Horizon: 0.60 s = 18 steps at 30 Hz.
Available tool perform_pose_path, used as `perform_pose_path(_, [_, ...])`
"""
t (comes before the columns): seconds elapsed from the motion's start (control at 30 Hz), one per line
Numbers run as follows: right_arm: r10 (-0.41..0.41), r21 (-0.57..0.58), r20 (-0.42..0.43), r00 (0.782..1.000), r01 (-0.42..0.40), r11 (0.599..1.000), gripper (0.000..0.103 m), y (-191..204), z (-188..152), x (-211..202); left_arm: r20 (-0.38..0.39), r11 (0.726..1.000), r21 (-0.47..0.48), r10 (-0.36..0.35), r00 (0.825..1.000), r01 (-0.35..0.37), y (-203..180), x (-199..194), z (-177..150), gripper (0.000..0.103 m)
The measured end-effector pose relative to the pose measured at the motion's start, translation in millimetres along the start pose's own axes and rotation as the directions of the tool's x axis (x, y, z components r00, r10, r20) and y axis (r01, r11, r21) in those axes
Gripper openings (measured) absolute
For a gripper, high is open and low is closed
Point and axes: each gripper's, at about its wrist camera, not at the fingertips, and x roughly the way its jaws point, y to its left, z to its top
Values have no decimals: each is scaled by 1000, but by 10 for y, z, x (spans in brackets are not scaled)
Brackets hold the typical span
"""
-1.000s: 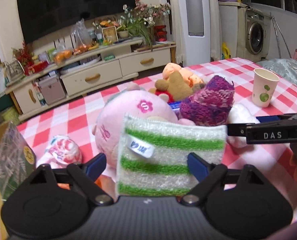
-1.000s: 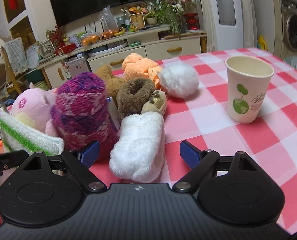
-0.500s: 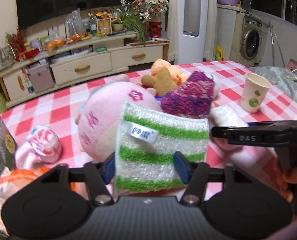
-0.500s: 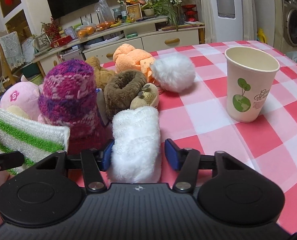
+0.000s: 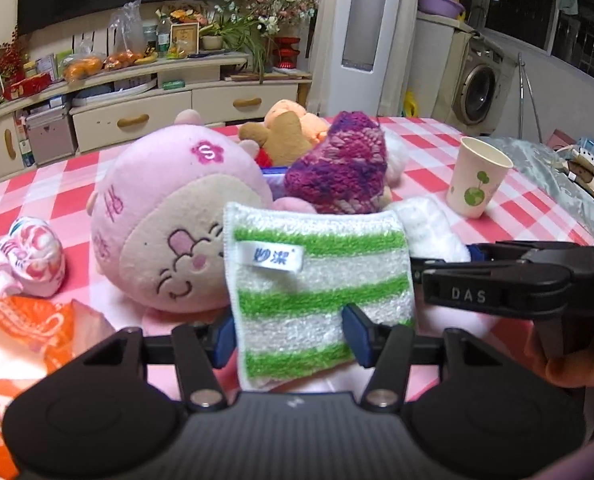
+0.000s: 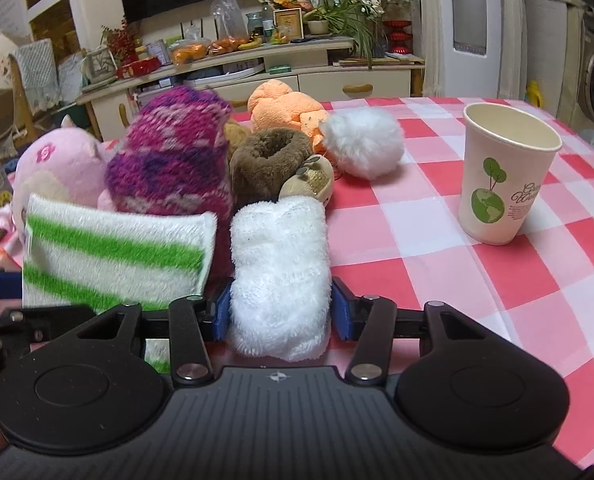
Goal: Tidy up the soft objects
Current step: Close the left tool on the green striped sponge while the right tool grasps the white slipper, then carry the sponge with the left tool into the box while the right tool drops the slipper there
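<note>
Left tongs [image 5: 291, 330] have just been closing, blue pads now pressed on both side edges of the green-striped sponge cloth [image 5: 317, 280], held upright. Right tongs [image 6: 281, 312] likewise just closing, pads squeezing the white fluffy roll [image 6: 279, 268] low on its sides. Cloth and roll sit side by side, near touching, at the front of the pile on the red-checked tabletop [image 6: 437, 272]. Behind them: purple knit hat [image 6: 173, 160], pink plush head [image 5: 169, 216], brown furry piece [image 6: 269, 164], orange plush [image 6: 285, 110], white pompom [image 6: 361, 140]. Paper cup [image 6: 501, 178] stands apart to the right.
</note>
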Motion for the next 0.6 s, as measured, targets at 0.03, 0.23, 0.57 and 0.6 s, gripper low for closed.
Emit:
perform_pose_path(0.03, [-1,-8,1,1000,1,1000,62,-5,1,-7,4,1000,1,7,1000,-7,-8,3,-10,51])
perform_pose_path(0.23, [-12,-26,5,1000,12,1000,62,-19,17,-23,40,1000,7,23,999,-24,-28,-102,-16,37])
perform_pose_path(0.57, [4,-26,13,1000,-3,1000,61,40,22,-115,95,1000,-3,20,995,-20,-17,-378,-3,24])
perform_pose_path(0.6, [12,-25,13,1000,-12,1000,61,48,17,-117,99,1000,-8,20,995,-19,-4,-405,0,24])
